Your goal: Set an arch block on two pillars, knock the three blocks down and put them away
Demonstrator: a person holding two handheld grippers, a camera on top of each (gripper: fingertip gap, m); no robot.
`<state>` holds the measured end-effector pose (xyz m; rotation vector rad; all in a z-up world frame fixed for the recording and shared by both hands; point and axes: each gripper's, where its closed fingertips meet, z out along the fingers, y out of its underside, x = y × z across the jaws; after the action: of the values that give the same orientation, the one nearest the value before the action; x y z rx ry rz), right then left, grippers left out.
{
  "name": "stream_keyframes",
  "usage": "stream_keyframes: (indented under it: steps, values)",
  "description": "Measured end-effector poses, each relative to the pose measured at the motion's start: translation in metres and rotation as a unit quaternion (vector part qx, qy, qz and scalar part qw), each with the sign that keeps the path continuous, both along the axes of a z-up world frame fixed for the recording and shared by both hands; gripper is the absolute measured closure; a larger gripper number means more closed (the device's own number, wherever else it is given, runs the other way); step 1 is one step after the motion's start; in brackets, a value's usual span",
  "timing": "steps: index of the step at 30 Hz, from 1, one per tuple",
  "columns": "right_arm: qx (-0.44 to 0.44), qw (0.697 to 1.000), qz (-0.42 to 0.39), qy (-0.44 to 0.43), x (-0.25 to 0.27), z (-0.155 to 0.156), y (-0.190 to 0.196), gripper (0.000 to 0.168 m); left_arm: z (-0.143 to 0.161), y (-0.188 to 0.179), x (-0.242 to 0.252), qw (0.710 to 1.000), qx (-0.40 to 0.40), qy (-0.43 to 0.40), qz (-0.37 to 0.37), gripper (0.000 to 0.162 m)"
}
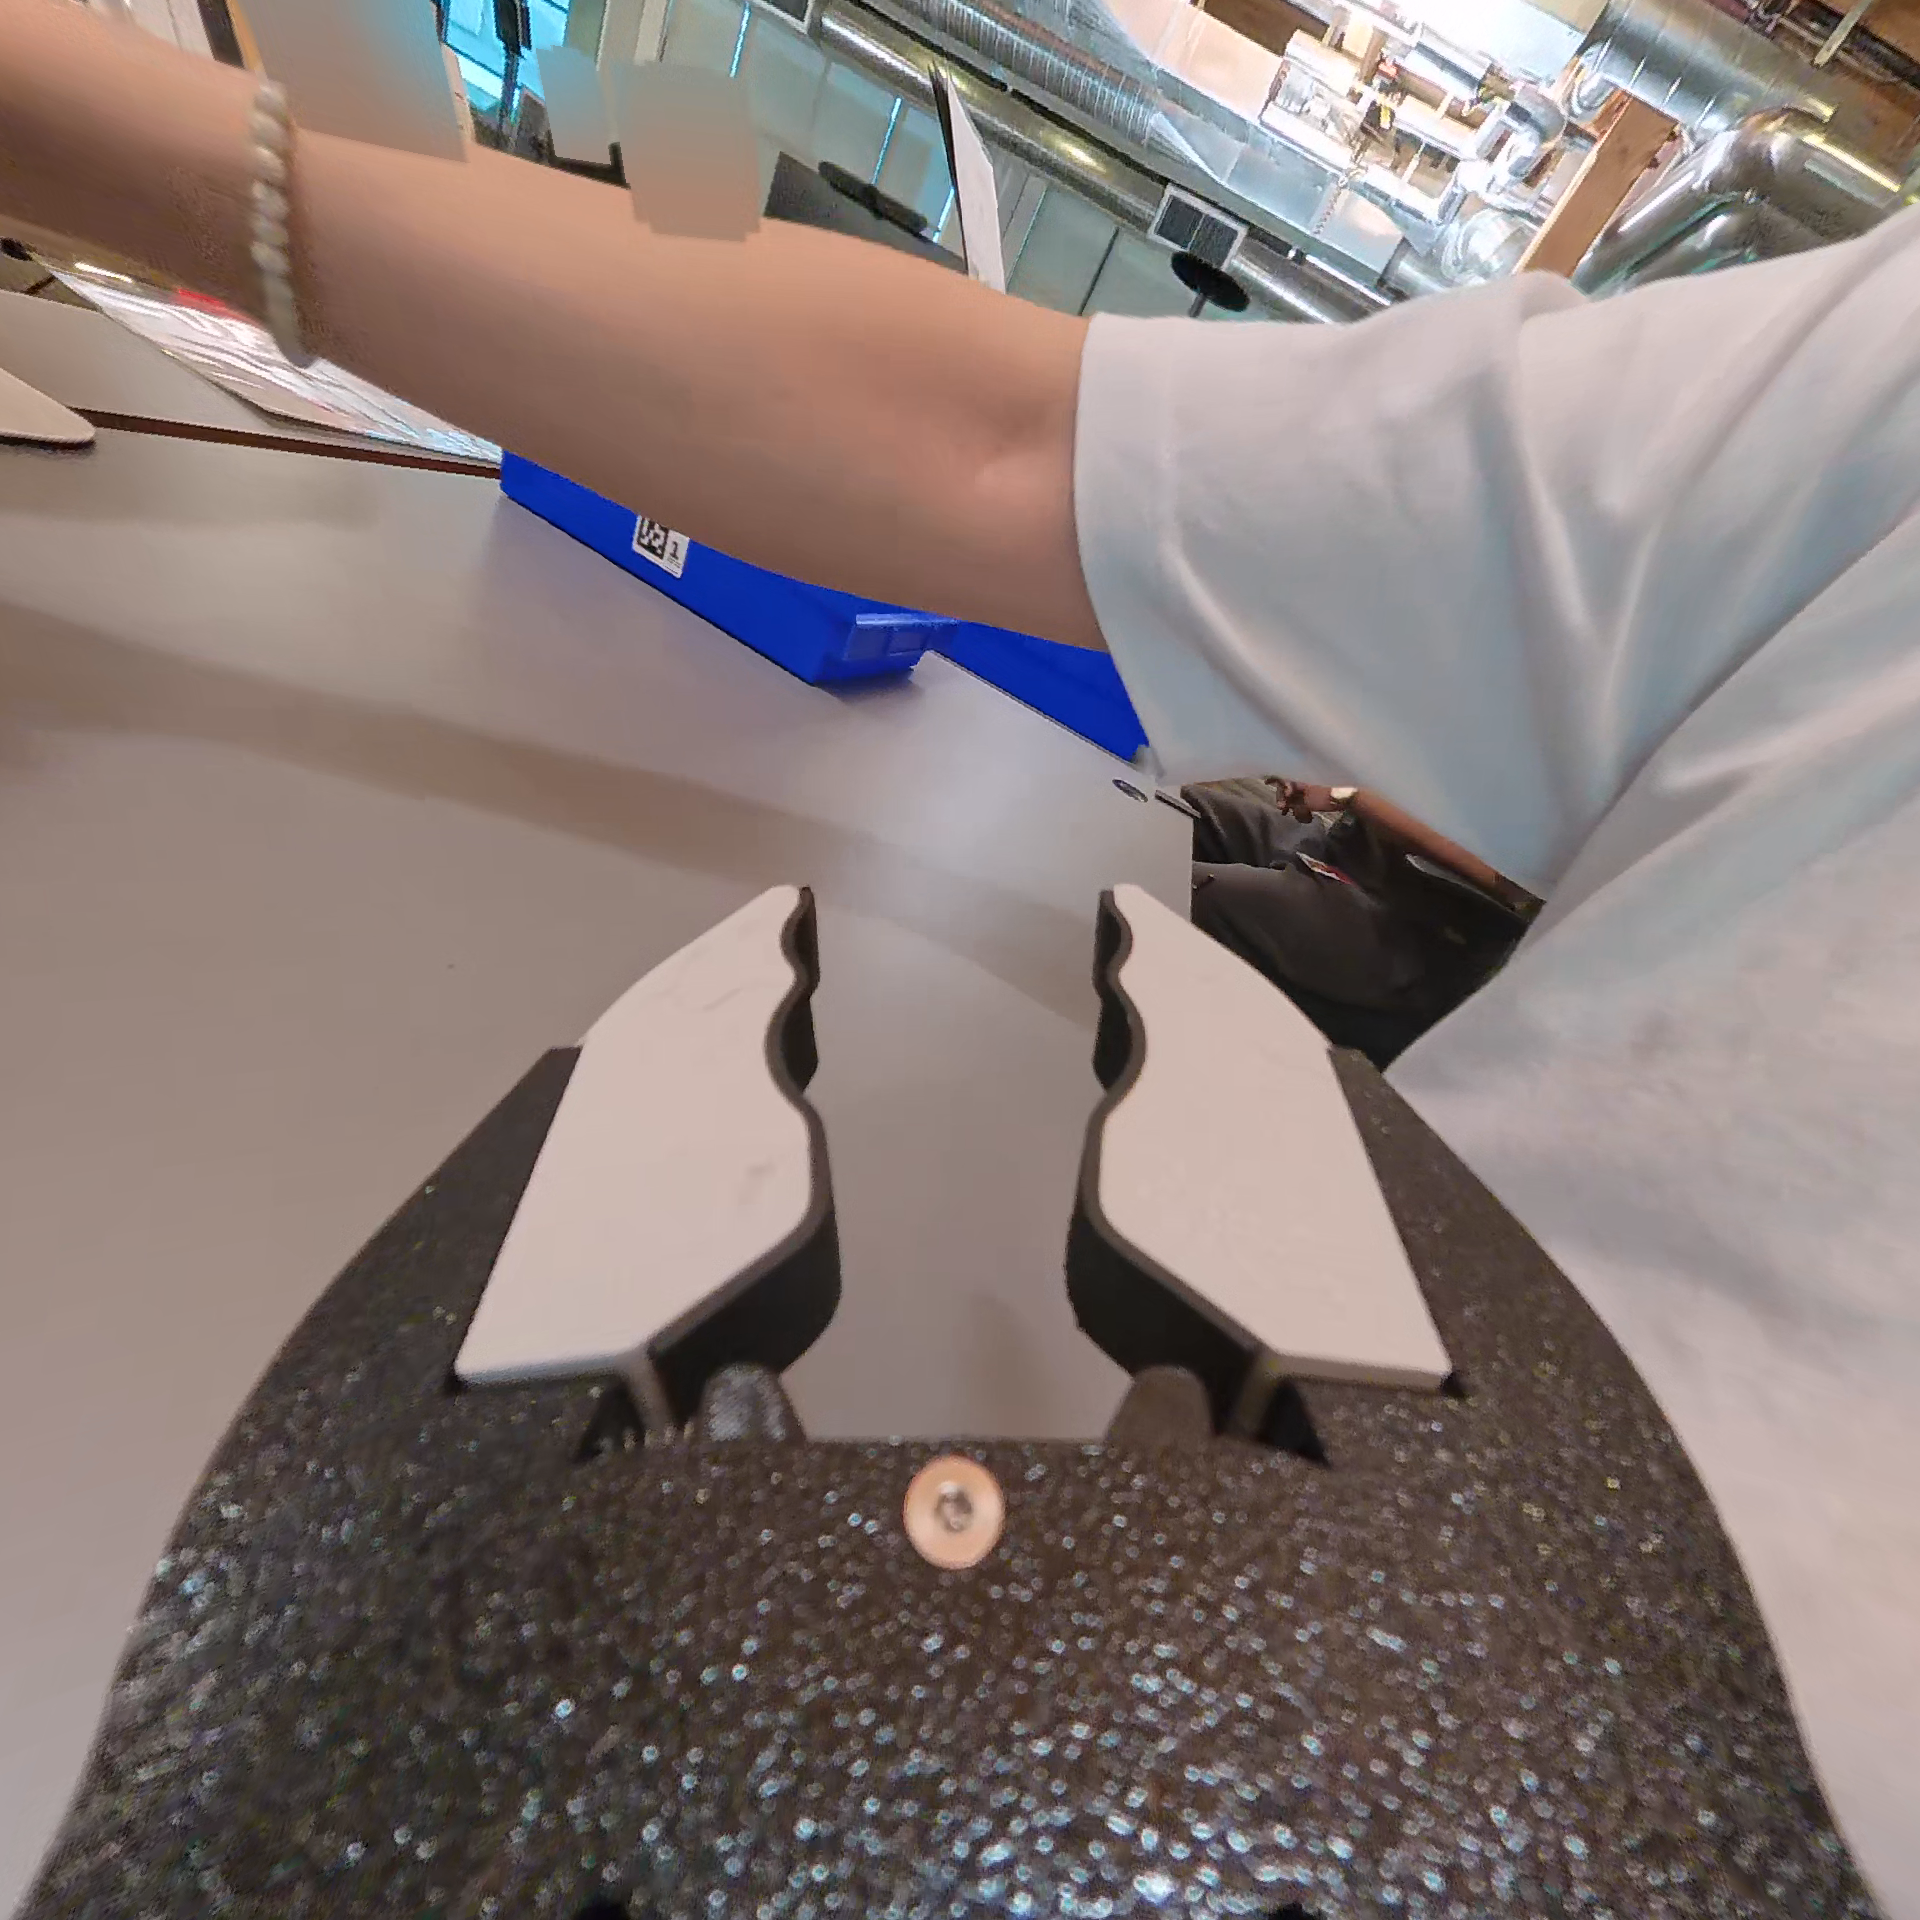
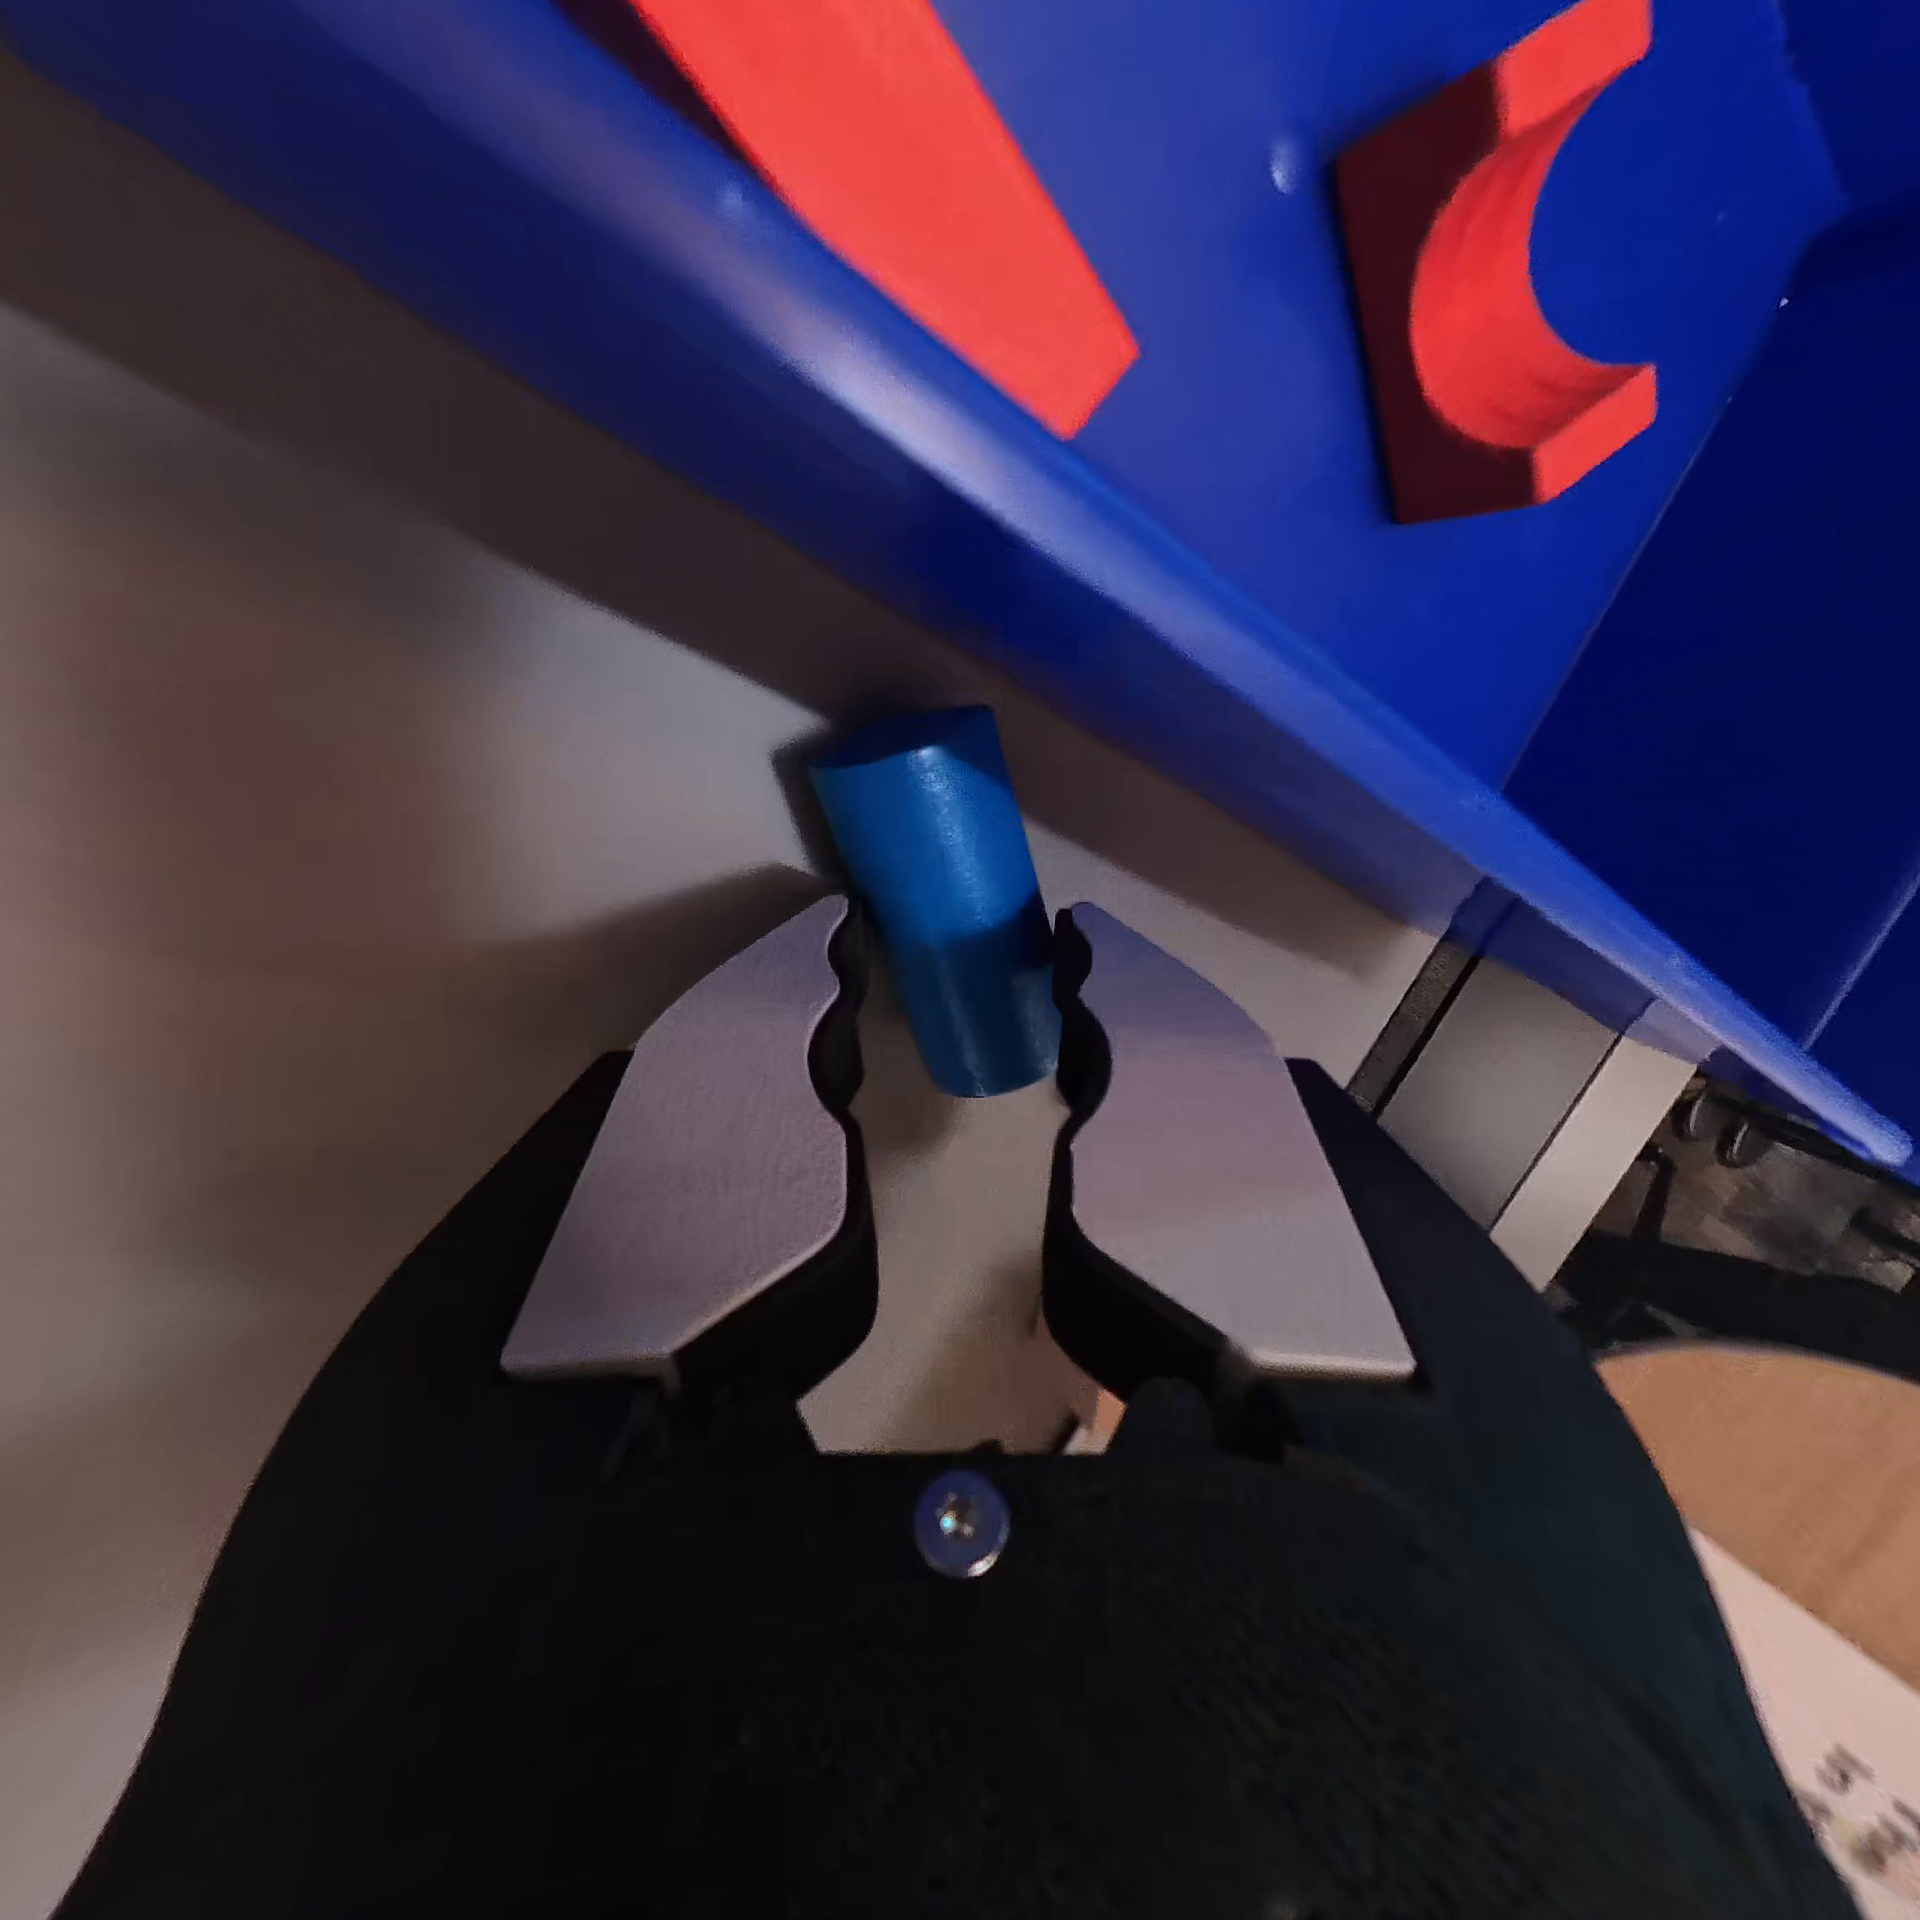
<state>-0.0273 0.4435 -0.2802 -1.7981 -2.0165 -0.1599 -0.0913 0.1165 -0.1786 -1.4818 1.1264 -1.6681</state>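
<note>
In the right wrist view my right gripper is shut on a small blue cylinder, held between the fingertips above the grey table, just in front of a blue tray. The tray holds a red wedge-shaped block and a red block with a curved cut-out. In the left wrist view my left gripper is open and empty, low over the grey table. The blue tray lies ahead of it, partly hidden by a person's arm.
The arm with a bracelet and white sleeve crosses the left wrist view above the tray. The table's corner edge is near the left gripper's right finger. In the right wrist view the table edge drops off at right. My right fingertips sit around 35 centimeters from my left ones.
</note>
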Motion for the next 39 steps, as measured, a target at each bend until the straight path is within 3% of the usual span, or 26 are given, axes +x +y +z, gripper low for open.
stream_keyframes:
  steps: [4, 9, 14, 19, 24, 29, 32, 35, 39]
  values:
    - [0.018, 1.000, 0.001, 0.012, 0.005, 0.029, -0.031, 0.134, -0.001, -0.003, 0.006, 1.000, -0.003, 0.002, -0.009, 0.112]
    - [0.050, 0.997, -0.064, -0.004, 0.066, 0.092, -0.069, 0.134, -0.002, -0.013, 0.016, 1.000, -0.001, 0.005, -0.025, 0.112]
    - [0.087, 0.971, -0.222, 0.009, 0.190, 0.150, -0.113, 0.134, 0.000, -0.024, 0.027, 0.999, 0.006, 0.005, -0.044, 0.112]
    - [0.104, 0.898, -0.427, -0.026, 0.349, 0.164, -0.178, 0.134, -0.001, -0.033, 0.041, 0.997, 0.007, 0.006, -0.071, 0.112]
    - [0.053, 0.813, -0.580, -0.013, 0.445, 0.117, -0.248, 0.133, 0.002, -0.040, 0.058, 0.994, 0.013, 0.007, -0.107, 0.112]
    - [-0.049, 0.758, -0.649, 0.035, 0.457, 0.046, -0.284, 0.133, 0.000, -0.045, 0.074, 0.990, 0.019, 0.018, -0.140, 0.112]
    - [-0.094, 0.740, -0.661, 0.076, 0.447, 0.021, -0.286, 0.132, -0.003, -0.048, 0.082, 0.987, 0.011, 0.021, -0.157, 0.112]
    - [-0.118, 0.734, -0.667, 0.050, 0.452, 0.001, -0.294, 0.131, -0.007, -0.049, 0.087, 0.986, 0.006, 0.026, -0.167, 0.112]
    - [-0.109, 0.740, -0.661, 0.058, 0.450, 0.000, -0.288, 0.127, -0.009, -0.048, 0.091, 0.984, 0.002, 0.026, -0.176, 0.112]
